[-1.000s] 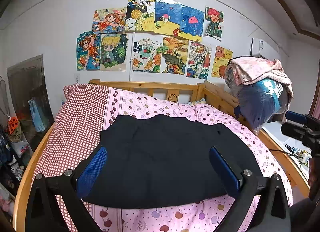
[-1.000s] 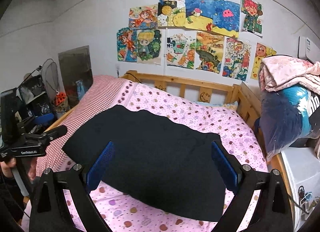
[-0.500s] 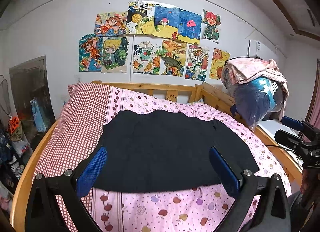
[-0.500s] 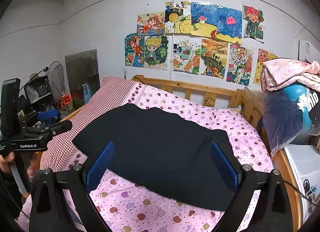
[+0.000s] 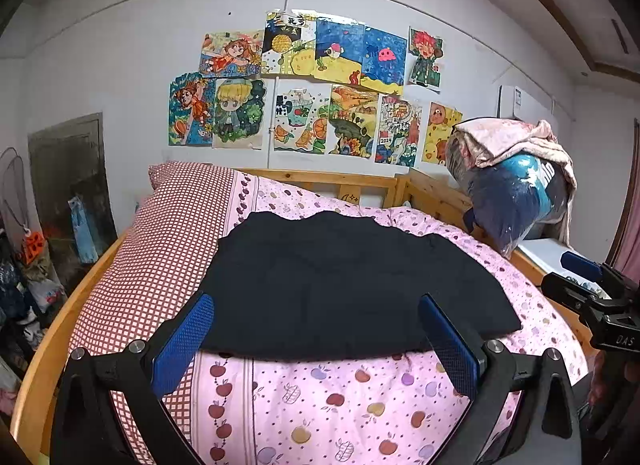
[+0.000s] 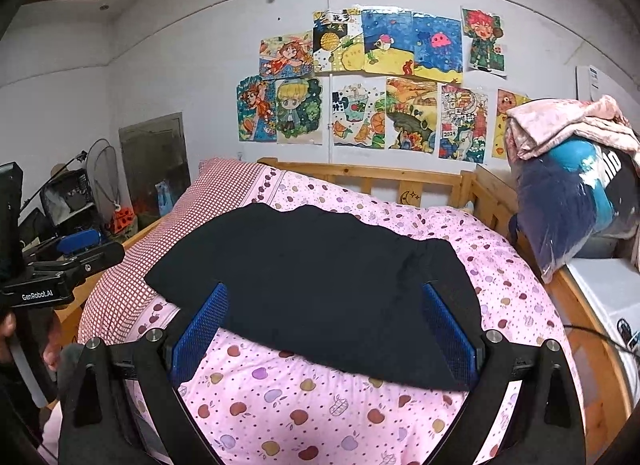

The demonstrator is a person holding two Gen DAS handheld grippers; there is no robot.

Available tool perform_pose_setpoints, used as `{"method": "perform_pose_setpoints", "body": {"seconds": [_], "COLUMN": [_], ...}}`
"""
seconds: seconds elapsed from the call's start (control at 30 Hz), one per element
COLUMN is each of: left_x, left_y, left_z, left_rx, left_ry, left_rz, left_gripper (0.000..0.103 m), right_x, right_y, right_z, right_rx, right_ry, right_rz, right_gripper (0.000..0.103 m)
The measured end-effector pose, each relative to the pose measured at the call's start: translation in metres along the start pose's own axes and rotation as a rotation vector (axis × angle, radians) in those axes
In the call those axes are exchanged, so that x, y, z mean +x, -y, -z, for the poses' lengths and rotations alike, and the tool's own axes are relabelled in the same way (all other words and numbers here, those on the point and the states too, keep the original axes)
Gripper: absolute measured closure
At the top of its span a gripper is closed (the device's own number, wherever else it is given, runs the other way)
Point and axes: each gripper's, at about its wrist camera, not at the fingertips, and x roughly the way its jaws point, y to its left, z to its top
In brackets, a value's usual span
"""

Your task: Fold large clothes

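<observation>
A black garment (image 5: pixel 340 285) lies folded flat on the pink apple-print bedcover (image 5: pixel 320 397); it also shows in the right wrist view (image 6: pixel 320 277). My left gripper (image 5: pixel 316 329) is open and empty, held back from the garment's near edge above the cover. My right gripper (image 6: pixel 324 321) is open and empty, also back from the near edge. The right gripper shows at the right edge of the left wrist view (image 5: pixel 592 289), and the left gripper at the left edge of the right wrist view (image 6: pixel 64 265).
A red-checked pillow (image 5: pixel 160 245) lies left of the garment. The wooden bed frame (image 5: pixel 340 181) rings the mattress. A bag of bedding (image 5: pixel 516 193) sits on a white cabinet (image 6: pixel 608 297) at right. Clutter and a fan (image 6: pixel 100 181) stand at left.
Both grippers have pulled back and risen away from the garment; more pink cover now shows in front of its near edge. The garment has not moved.
</observation>
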Motion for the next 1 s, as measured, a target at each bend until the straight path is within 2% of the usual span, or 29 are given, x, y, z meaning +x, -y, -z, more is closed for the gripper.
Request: {"method": "perform_pose_setpoints", "body": {"seconds": [0.37,0.57,0.77,1.0], "left_x": [0.001,0.0,0.001,0.008], "left_y": [-0.006,-0.007,-0.002,0.001], "left_z": [0.028,0.039,0.056,0.076], "left_rx": [-0.02,-0.023,-0.011,-0.018], "left_ry": [-0.004,0.024,0.034,-0.004], "left_rz": [-0.029,-0.033,-0.05,-0.052], "left_gripper": [0.0,0.0,0.0,0.0], "right_x": [-0.011,-0.016,-0.012,-0.009], "right_y": [-0.01,-0.009,-0.009,-0.008], "right_z": [0.031,0.046,0.069,0.089], "right_rx": [-0.019,0.002,0.002,0.005], "right_ry": [0.069,0.105,0.113,0.104], "right_rz": [0.045,0.063,0.087,0.063], "right_gripper": [0.007,0.004,0.004,0.002]}}
